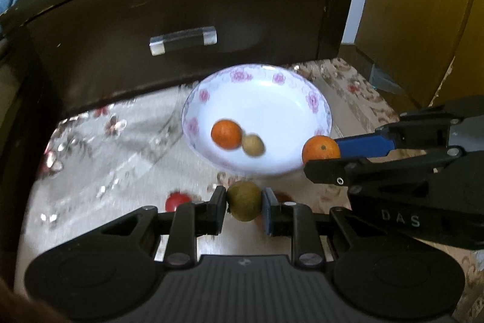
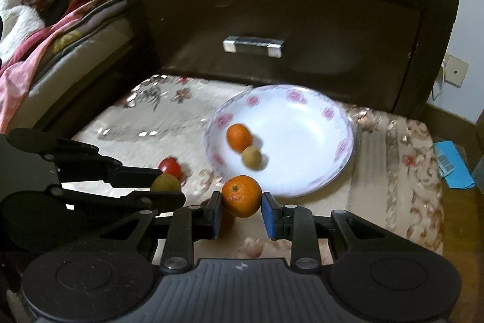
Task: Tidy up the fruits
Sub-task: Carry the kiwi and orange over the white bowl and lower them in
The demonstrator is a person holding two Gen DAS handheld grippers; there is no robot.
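My left gripper is shut on a green-brown round fruit, held above the cloth just in front of the white floral bowl. My right gripper is shut on an orange at the bowl's near rim. The bowl holds another orange and a small tan fruit. A red fruit lies on the cloth left of the bowl. The right gripper with its orange also shows in the left wrist view; the left gripper's fruit also shows in the right wrist view.
A dark wooden drawer front with a metal handle stands right behind the bowl. The surface is covered by a beige floral cloth. Bedding and clothes lie to the left. A blue packet lies at the right edge.
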